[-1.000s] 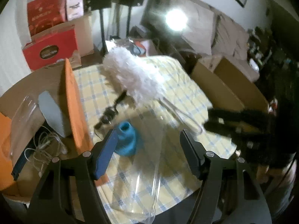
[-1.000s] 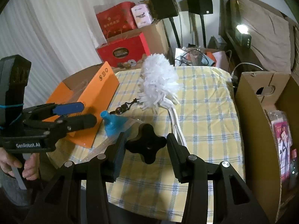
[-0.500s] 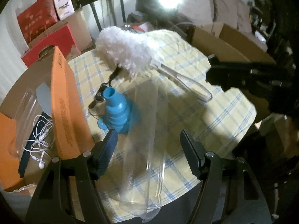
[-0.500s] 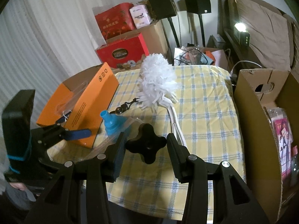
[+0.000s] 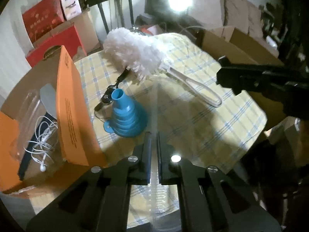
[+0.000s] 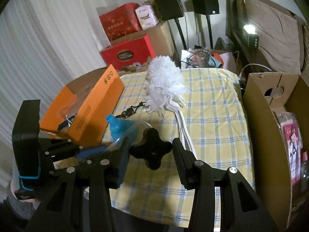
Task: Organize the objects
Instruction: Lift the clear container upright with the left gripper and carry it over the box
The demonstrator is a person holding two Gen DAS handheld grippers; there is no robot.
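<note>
Left gripper (image 5: 153, 154) closing on clear plastic sleeve (image 5: 154, 104) at table edge | right gripper (image 6: 148, 152) gripping black knob (image 6: 151, 150) | earphones (image 5: 41, 145) lying in orange box (image 5: 71, 104) | funnel (image 5: 125, 116), duster (image 5: 135, 54) awaiting sorting

Tablecloth (image 6: 212, 104): woven cloth, yellow check with blue lines, matt. Duster (image 5: 133, 52): white fluffy strips, soft; handle smooth glossy white plastic. Funnel (image 5: 127, 119): blue, ribbed, rubbery-looking, slight sheen. Clear plastic sleeve (image 5: 154, 104): thin, transparent, glossy, creased. Orange box (image 6: 92, 112): printed cardboard, matt outside, raw brown inside. Earphones (image 5: 41, 141) in it: white smooth cable. Black knob (image 6: 152, 150): matt plastic. Large carton (image 6: 266, 135): plain brown corrugated cardboard. Red gift box (image 6: 127, 54): glossy printed card.
</note>
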